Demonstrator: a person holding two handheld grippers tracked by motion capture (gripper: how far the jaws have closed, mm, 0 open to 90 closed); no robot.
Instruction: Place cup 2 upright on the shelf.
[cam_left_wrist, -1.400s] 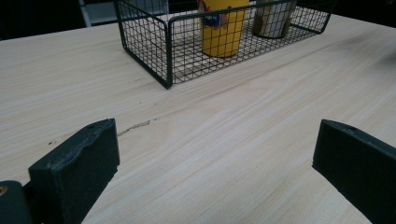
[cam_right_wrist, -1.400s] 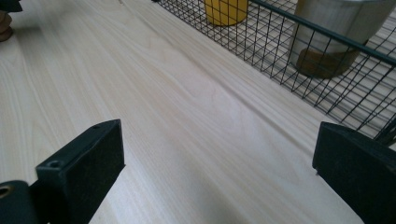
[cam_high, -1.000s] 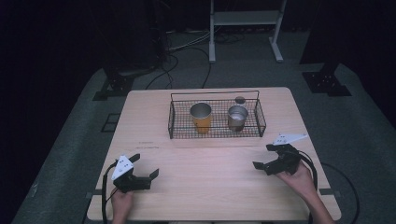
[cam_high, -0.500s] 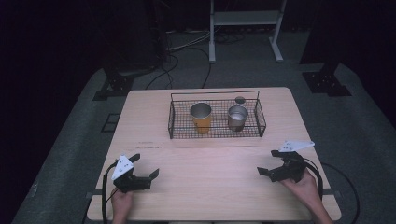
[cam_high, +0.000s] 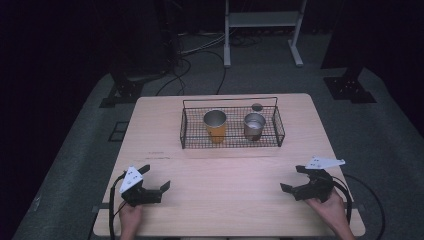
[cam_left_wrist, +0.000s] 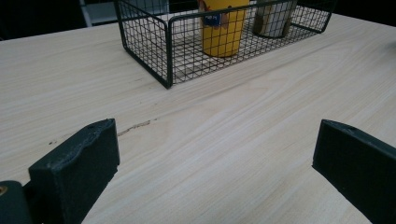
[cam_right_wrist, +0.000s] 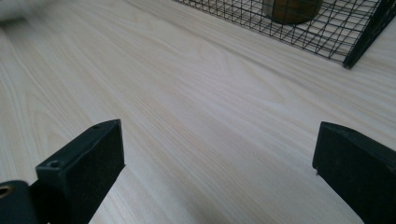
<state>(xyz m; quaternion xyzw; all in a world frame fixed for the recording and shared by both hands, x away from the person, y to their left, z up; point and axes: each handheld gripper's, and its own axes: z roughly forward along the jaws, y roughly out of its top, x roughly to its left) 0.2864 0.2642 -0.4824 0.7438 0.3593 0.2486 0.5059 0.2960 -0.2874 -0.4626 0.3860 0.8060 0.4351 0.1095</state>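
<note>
A: Left claw (cam_high: 156, 179), state? Position?
B: Jaws wide, nothing between them. Low over the tabletop (cam_high: 225, 200) near its front left corner.
A: Right claw (cam_high: 294, 179)?
B: Also wide and unloaded, near the front right corner.
A: Wire basket (cam_high: 230, 142)?
B: Toward the back edge, centred, well apart from both claws. Orange cup (cam_high: 215, 126) in its left half, metal cup (cam_high: 254, 126) in its right half, both upright.

Pale wood-grain tabletop (cam_high: 235, 200), rectangular, standing on grey floor. A black wire basket (cam_high: 230, 142) sits directly on it toward the far edge, about centred left to right. The near half is bare wood with a short dark scuff (cam_left_wrist: 133, 126) left of centre.
</note>
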